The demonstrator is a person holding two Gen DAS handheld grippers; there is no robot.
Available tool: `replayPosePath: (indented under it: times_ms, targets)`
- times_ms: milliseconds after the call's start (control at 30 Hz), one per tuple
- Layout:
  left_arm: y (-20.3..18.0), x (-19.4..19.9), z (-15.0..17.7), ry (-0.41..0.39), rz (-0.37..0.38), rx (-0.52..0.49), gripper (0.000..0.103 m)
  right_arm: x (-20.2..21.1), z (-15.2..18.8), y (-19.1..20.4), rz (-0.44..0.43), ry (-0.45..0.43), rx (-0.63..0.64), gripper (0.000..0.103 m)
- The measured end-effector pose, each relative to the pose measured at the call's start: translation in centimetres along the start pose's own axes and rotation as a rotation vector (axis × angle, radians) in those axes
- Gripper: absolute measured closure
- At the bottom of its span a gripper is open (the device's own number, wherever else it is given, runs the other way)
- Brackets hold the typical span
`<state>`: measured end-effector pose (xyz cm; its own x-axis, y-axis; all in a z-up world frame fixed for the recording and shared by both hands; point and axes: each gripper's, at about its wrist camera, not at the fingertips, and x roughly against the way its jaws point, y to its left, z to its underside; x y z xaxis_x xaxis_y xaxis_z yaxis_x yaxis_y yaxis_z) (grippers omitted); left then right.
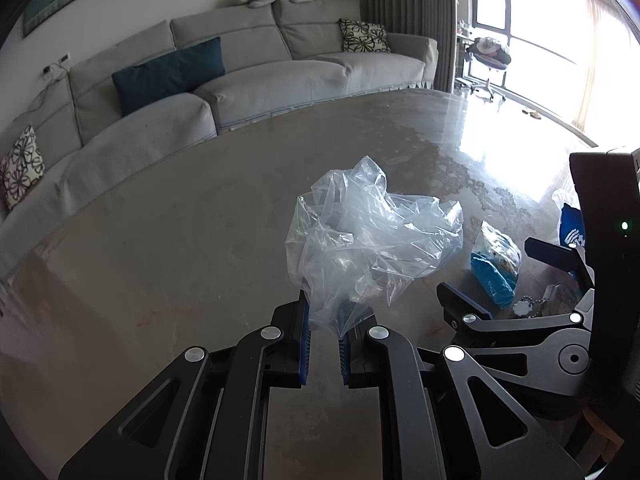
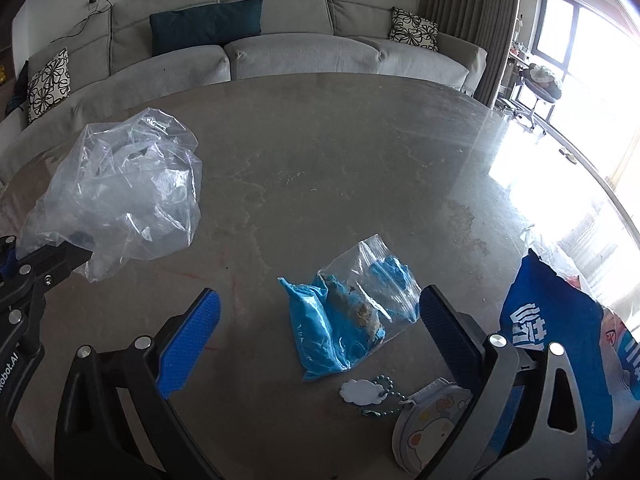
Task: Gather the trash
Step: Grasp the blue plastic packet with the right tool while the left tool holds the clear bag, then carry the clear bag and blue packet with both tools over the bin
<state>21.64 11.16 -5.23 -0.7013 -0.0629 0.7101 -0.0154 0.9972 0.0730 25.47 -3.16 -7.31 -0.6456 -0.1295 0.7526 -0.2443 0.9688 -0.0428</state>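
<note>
So two bags: left tongs [image 1: 324,320] pinch one clear plastic bag [image 1: 372,236]. Right tongs [image 2: 320,332] gape wide over one zip bag [image 2: 352,312] of blue stuff on the bench [image 2: 340,160]. Left rig reads "Robot.AI".

Someone's living room at home, long light-grey fabric sofa [image 2: 280,52] along the wall, teal cushion [image 2: 206,24], black-and-white flower-print pillows [image 2: 414,29], grey floor-length curtains [image 2: 472,8], big bright window [image 2: 592,40], polished stone table [image 2: 320,160]
</note>
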Motion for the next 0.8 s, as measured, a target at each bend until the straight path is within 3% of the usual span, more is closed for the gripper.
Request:
replayPosePath:
  times_ms: [100,233,300,400,800]
  targets:
    - [-0.2,0.0,0.2,0.001,-0.002,0.001,0.090,-0.7,0.1,-0.1,-0.012,0.034,-0.011,0.028]
    - [-0.1,-0.1,0.2,0.003,-0.002,0.001,0.090,-0.5,0.4,-0.1,-0.030,0.028,-0.014,0.043]
    - [-0.2,0.0,0.3,0.003,-0.003,-0.002,0.090,-0.3,0.5,0.1,-0.037,0.023,-0.011,0.056]
    - [-0.2,0.0,0.3,0.002,-0.002,-0.002,0.090,-0.1,0.4,0.9,-0.029,0.017,0.013,0.065]
    - [-0.1,0.4,0.0,-0.004,-0.005,0.003,0.090,0.3,1.4,1.6,-0.009,0.002,0.045,0.072]
